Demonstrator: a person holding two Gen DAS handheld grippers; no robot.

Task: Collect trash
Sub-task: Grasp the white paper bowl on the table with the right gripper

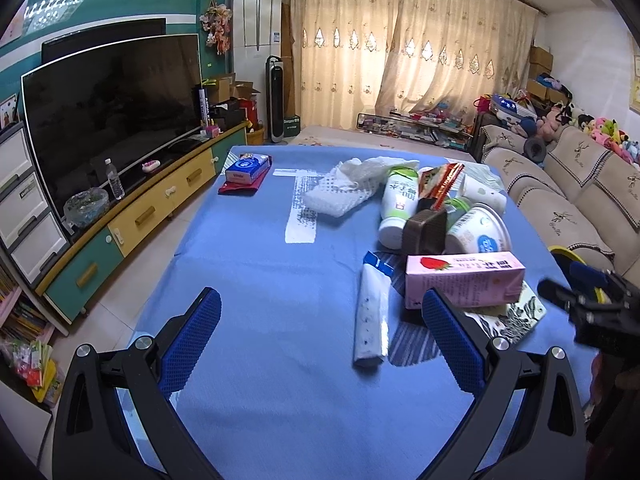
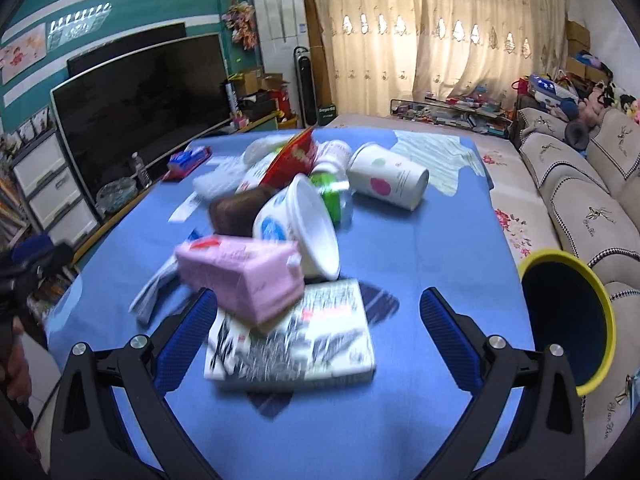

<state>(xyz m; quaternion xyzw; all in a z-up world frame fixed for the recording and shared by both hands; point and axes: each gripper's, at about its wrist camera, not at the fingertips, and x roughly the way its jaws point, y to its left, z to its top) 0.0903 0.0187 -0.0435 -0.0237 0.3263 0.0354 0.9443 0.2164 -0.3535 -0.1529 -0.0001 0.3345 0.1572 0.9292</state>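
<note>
the collecting looked barely begun: nothing was held. both the left tool [image 1: 320, 328] and the right tool [image 2: 318, 328] stood wide apart and empty over the blue cloth worktop [image 1: 260, 380]. the trash lay heaped around the pink carton [image 2: 244, 276]: a flat printed box [image 2: 296, 344] under it, a smooth white tub [image 2: 304, 228] just behind it, a paper cup [image 2: 390, 182] beyond. a yellow-rimmed bin [image 2: 568, 320] stood right of the carton. next move probably called for closing the right tool on the boxy carton and carrying it to the bin.
</note>
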